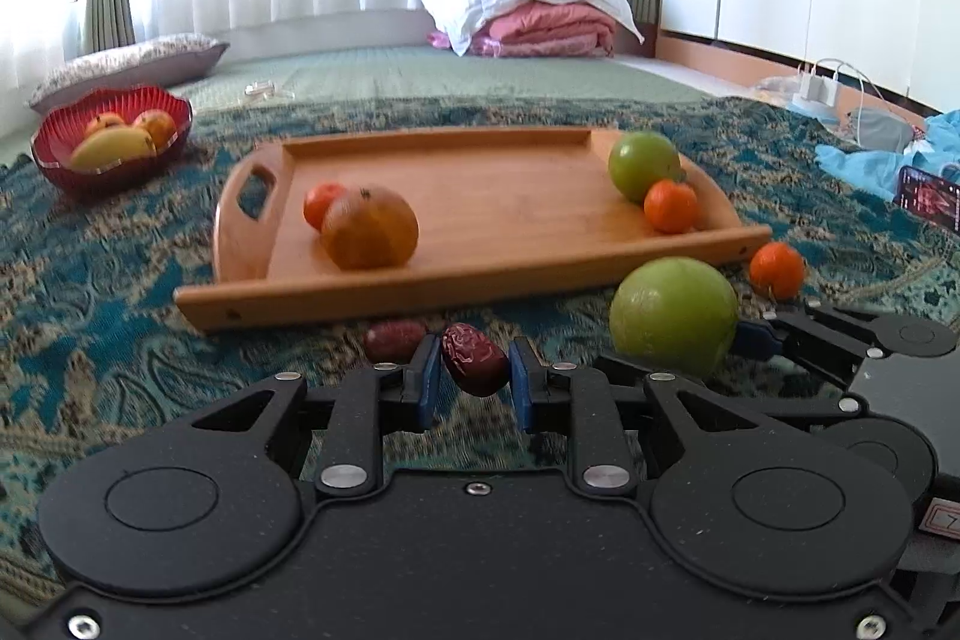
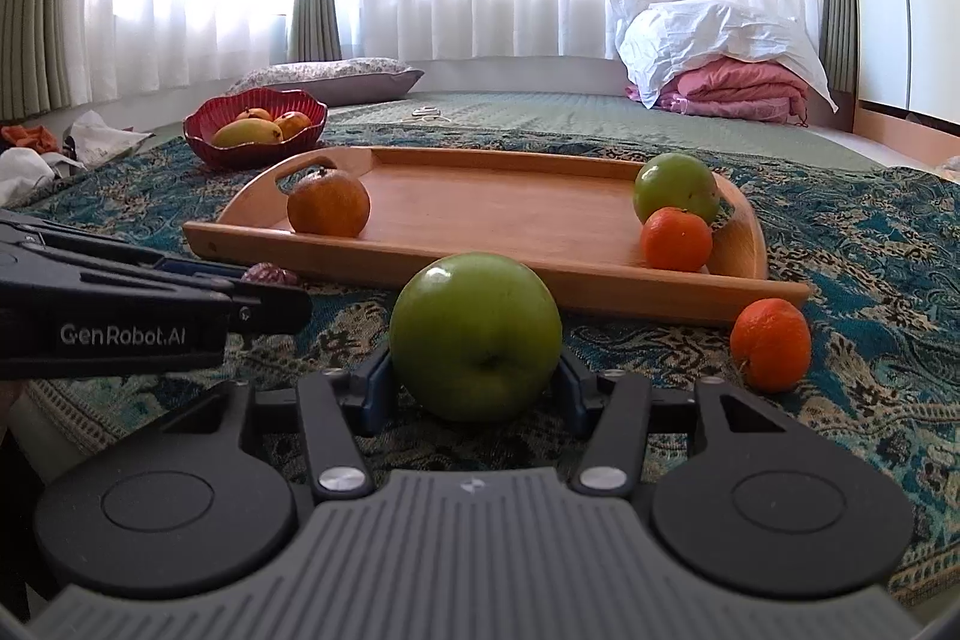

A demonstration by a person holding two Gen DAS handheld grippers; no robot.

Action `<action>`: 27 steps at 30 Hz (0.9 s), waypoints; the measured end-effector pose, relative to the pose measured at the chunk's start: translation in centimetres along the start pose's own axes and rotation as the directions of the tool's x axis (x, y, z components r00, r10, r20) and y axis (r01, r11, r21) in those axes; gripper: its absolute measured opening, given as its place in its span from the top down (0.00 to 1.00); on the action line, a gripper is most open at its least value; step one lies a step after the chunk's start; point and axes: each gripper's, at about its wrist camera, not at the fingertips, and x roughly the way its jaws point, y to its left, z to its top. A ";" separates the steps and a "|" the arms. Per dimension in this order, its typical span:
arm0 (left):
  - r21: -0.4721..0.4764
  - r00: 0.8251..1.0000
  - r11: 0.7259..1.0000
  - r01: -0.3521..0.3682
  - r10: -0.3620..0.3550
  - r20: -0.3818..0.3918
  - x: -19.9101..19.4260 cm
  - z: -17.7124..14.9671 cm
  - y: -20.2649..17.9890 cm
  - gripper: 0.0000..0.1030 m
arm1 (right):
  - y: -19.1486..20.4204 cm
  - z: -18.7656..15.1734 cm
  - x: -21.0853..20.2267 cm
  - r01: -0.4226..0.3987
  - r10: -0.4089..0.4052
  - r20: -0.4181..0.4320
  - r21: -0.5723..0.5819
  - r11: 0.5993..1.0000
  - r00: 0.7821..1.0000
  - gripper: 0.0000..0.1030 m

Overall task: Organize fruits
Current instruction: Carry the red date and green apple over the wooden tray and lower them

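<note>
Blue-padded fingers (image 1: 431, 370) of the left gripper (image 1: 474, 370) pinch a wrinkled red date (image 1: 474, 358) at lower centre of the left wrist view, closed about as tightly as they go. In the right wrist view, the right gripper (image 2: 474, 382) has its fingers (image 2: 377, 385) against both flanks of a large green apple (image 2: 475, 334) that sits on the patterned blue blanket (image 2: 870, 244); whether they press firmly yet cannot be told for certain, though they look to be gripping it.

Just beyond the date, a second date (image 1: 393, 340) lies on the blanket by the near rim of the wooden tray (image 1: 510, 196). To the right, a small orange tangerine (image 1: 776, 270) rests on the blanket off the tray's near right corner.

On the tray itself, a brownish-orange fruit (image 1: 371, 227) sits at the left with another small tangerine (image 1: 321, 205) touching behind it; at the right end a second green apple (image 1: 643, 165) and a third tangerine (image 1: 671, 205) sit together.

Further back, at upper left, a red scalloped bowl (image 1: 60, 154) holds yellow and orange fruit (image 1: 114, 147).

The step in hand appears to be a paired pick-up: date on the left, apple on the right. The next move likely calls for lifting both clear of the blanket and carrying them over the tray's low rim, setting each beside its like without nudging the round fruit already there.
</note>
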 end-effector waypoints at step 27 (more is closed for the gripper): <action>-0.075 0.994 0.995 -0.069 0.075 0.076 1.0 6.3 3.5 0.78 | -0.5 4.7 1.3 0.078 -0.074 0.076 -0.056 0.995 0.994 0.46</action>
